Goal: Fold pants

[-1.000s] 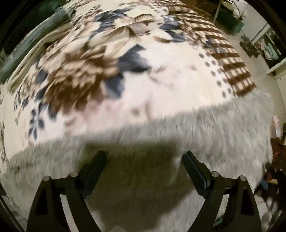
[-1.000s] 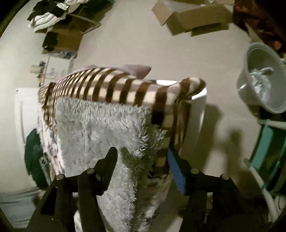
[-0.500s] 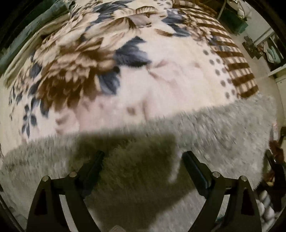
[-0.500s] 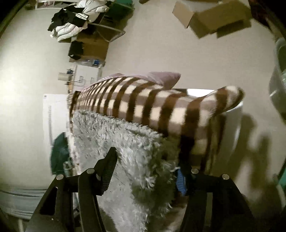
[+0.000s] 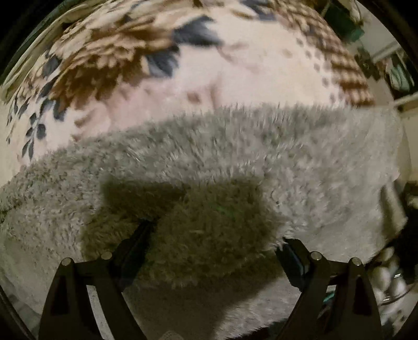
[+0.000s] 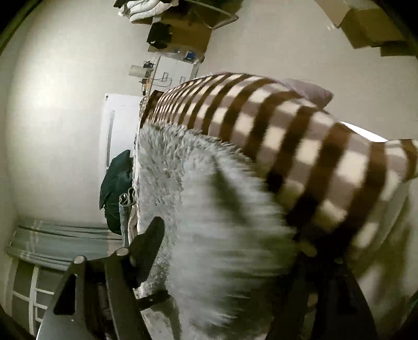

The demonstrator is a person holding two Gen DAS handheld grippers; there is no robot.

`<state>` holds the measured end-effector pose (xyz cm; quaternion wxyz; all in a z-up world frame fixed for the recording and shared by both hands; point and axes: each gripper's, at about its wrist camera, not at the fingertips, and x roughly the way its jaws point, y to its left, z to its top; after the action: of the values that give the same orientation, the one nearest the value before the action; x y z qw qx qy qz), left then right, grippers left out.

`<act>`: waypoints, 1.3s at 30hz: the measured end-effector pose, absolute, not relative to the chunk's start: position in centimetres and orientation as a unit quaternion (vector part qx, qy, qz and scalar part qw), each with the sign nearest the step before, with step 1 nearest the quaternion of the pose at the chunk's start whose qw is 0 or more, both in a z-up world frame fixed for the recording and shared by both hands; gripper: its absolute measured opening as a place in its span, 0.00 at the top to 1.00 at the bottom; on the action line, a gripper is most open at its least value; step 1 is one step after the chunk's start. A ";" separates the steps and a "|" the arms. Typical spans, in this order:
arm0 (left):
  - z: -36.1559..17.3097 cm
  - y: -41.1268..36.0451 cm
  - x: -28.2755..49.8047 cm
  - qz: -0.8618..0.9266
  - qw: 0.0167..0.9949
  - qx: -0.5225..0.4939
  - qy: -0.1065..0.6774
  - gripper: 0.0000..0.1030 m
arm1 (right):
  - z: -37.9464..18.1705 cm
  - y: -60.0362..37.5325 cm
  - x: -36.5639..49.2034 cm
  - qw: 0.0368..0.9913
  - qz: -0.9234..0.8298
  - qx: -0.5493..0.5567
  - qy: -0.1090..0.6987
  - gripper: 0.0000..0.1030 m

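Observation:
The pants are grey and fluffy (image 5: 235, 162). They lie across a bed covered by a floral and brown-striped blanket (image 5: 183, 78). In the left wrist view a raised fold of the grey fabric (image 5: 209, 235) bulges between the fingers of my left gripper (image 5: 214, 240), whose jaws stand wide apart around it. In the right wrist view the pants (image 6: 209, 209) fill the gap of my right gripper (image 6: 230, 248), at the bed's corner. Its left finger (image 6: 149, 243) shows; the right finger is hidden behind fabric and blur.
The striped blanket edge (image 6: 300, 146) hangs over the bed corner. A dark green garment (image 6: 117, 183) lies at the bed's far side. A cardboard box (image 6: 365, 23), a clothes rack (image 6: 183, 15) and a white cabinet (image 6: 120, 130) stand on the floor.
Both grippers have moved forward onto the grey pants. Fabric now bulges between the left fingers, and the pants' edge fills the right gripper's gap. The right view tilted upward.

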<state>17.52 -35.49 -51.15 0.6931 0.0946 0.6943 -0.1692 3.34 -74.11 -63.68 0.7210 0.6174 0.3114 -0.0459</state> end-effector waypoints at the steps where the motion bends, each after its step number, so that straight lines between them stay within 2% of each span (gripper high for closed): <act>1: -50.0 -35.3 17.9 -0.167 0.697 0.087 0.692 0.13 | -63.6 -74.1 3.5 0.720 -0.044 0.620 0.309 0.26; 5: -43.8 -34.5 17.1 -0.172 0.734 0.054 0.654 0.13 | -63.6 -73.8 4.3 0.716 -0.042 0.628 0.303 0.24; 7: -42.9 -34.4 16.7 -0.178 0.742 0.059 0.644 0.13 | -63.3 -73.6 4.5 0.722 -0.051 0.621 0.301 0.30; 8: -43.3 -34.6 16.7 -0.182 0.742 0.064 0.642 0.13 | -63.0 -73.6 4.4 0.725 -0.055 0.619 0.297 0.53; 9: -44.2 -35.3 16.9 -0.183 0.740 0.073 0.644 0.13 | -63.0 -73.6 4.5 0.725 -0.055 0.623 0.289 0.65; 13: -49.5 -39.2 19.6 -0.174 0.728 0.106 0.655 0.13 | -62.5 -73.5 4.8 0.722 -0.055 0.628 0.284 0.65; 16: -51.6 -40.4 21.0 -0.166 0.740 0.129 0.639 0.13 | -63.2 -73.6 5.5 0.711 -0.063 0.635 0.295 0.50; 17: -52.2 -40.5 21.4 -0.167 0.738 0.127 0.641 0.08 | -63.4 -73.6 5.8 0.709 -0.067 0.635 0.300 0.41; 20: -52.0 -40.4 21.4 -0.175 0.738 0.124 0.640 0.08 | -63.1 -73.4 6.9 0.720 -0.073 0.615 0.314 0.41; 22: -50.7 -39.8 20.8 -0.185 0.741 0.116 0.636 0.08 | -62.5 -73.1 7.6 0.730 -0.086 0.597 0.322 0.47; 23: -50.0 -39.4 20.4 -0.187 0.741 0.108 0.636 0.08 | -62.2 -72.9 7.9 0.733 -0.094 0.588 0.329 0.68; 24: -49.3 -38.8 20.1 -0.189 0.741 0.099 0.637 0.08 | -61.9 -72.7 8.0 0.734 -0.102 0.583 0.332 0.71; 34: -42.7 -26.0 18.0 -0.157 0.759 -0.011 0.632 0.08 | -52.0 -66.1 9.6 0.780 -0.115 0.526 0.319 0.77; 39: -43.8 -19.1 19.5 -0.100 0.764 -0.038 0.636 0.08 | -47.4 -57.7 12.3 0.809 -0.080 0.468 0.347 0.77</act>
<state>19.54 -19.08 -43.76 0.7643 -0.0381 0.6359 -0.1000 12.32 -57.70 -47.39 0.8088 0.4680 0.3468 -0.0804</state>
